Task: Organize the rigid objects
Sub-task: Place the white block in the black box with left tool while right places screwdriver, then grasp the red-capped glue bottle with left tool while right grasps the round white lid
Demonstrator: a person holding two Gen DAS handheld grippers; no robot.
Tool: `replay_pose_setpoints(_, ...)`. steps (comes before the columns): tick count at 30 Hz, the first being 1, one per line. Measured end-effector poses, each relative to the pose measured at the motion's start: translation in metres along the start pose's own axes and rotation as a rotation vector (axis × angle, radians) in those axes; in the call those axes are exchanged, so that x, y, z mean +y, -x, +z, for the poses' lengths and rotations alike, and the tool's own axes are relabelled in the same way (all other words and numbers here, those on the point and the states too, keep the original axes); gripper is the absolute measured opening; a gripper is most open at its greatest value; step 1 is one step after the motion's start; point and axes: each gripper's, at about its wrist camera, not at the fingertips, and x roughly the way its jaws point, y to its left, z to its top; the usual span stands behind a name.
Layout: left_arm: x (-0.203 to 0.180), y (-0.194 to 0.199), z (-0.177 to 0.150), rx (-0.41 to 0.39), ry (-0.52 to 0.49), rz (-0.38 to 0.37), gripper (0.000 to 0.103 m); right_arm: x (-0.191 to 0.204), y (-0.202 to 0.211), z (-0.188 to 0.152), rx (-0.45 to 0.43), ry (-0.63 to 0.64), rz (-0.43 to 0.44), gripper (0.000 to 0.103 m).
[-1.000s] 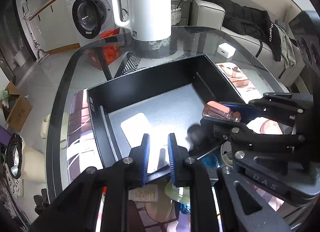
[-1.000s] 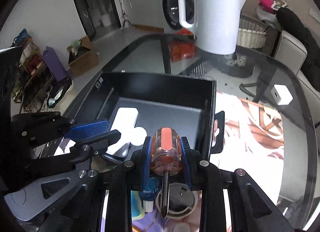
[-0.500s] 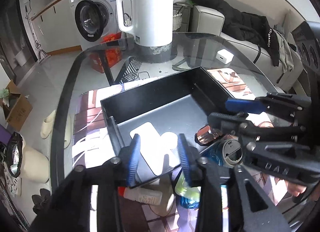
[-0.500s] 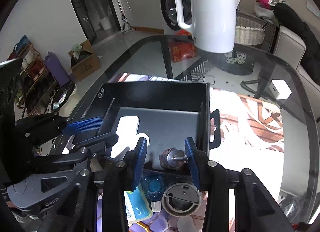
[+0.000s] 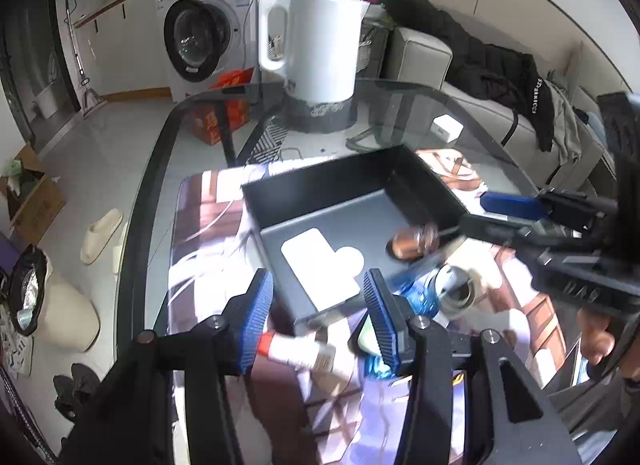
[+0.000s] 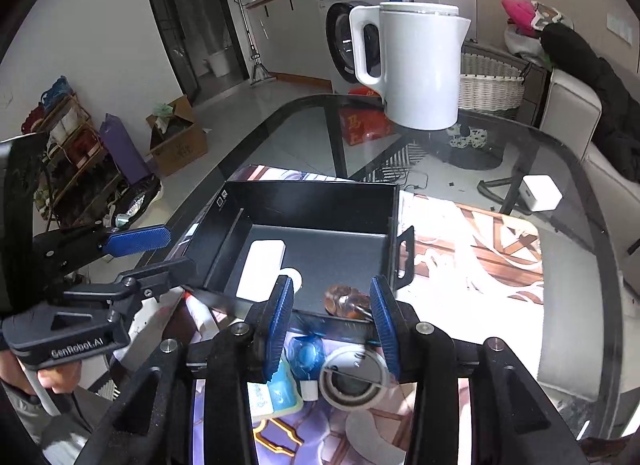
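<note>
Lying inside the black box [image 6: 320, 205] near its front wall, the screwdriver [image 6: 347, 300] has its orange handle on the grey floor and its shaft seems to poke back over the near rim, though blur makes that hard to confirm; if so, a nudge could tip it out onto the mat; a white slab [image 6: 262, 267] and a white disc [image 6: 295, 276] share the floor to its left, touching each other.

Just above it, the right claw [image 6: 331, 313] is spread wide and pinches nothing; its blue pads straddle the handle, so a careless drop could knock the tool or catch the rim and drag the light box across the glass table [image 6: 560, 265].

Outside the front wall lie a blue bottle [image 6: 306, 357], a round lid [image 6: 354, 379], a packet [image 6: 276, 389] and a white tube [image 5: 304, 351], crowded together; grabbing one could shove its neighbours.

The left claw [image 5: 318, 313] is spread too, empty, over the tube; both claws are close and could collide.

The kettle [image 6: 420, 65] stands well apart.
</note>
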Motion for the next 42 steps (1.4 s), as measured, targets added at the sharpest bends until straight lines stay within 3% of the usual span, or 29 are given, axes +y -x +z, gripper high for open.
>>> replay_pose_setpoints(9,0.005,-0.016,-0.025,0.088,0.003,0.024,0.048,-0.012,0.005,-0.010,0.028,-0.006,0.005,0.041)
replay_pose_setpoints(15,0.009,-0.031,-0.033,0.135,0.043,0.044,0.048,-0.015,-0.017,-0.027,0.123,0.011,0.005,0.041)
replay_pose_setpoints(23,0.010,-0.047,-0.037,0.181,0.050,0.062,0.054,-0.020,-0.040,-0.041,0.175,0.026,-0.017,0.042)
replay_pose_setpoints(27,0.013,-0.047,-0.037,0.182,0.062,0.065,0.056,-0.020,-0.049,-0.044,0.182,0.022,-0.018,0.056)
replay_pose_setpoints(30,0.014,-0.048,-0.036,0.184,0.071,0.060,0.059,-0.019,-0.051,-0.043,0.184,0.026,-0.016,0.058)
replay_pose_setpoints(33,0.014,-0.051,-0.035,0.189,0.092,0.036,0.063,-0.019,-0.054,-0.043,0.183,0.020,-0.024,0.068)
replay_pose_setpoints(42,0.012,-0.067,-0.027,0.209,0.097,0.074,0.064,-0.016,-0.062,-0.043,0.190,0.025,-0.035,0.068)
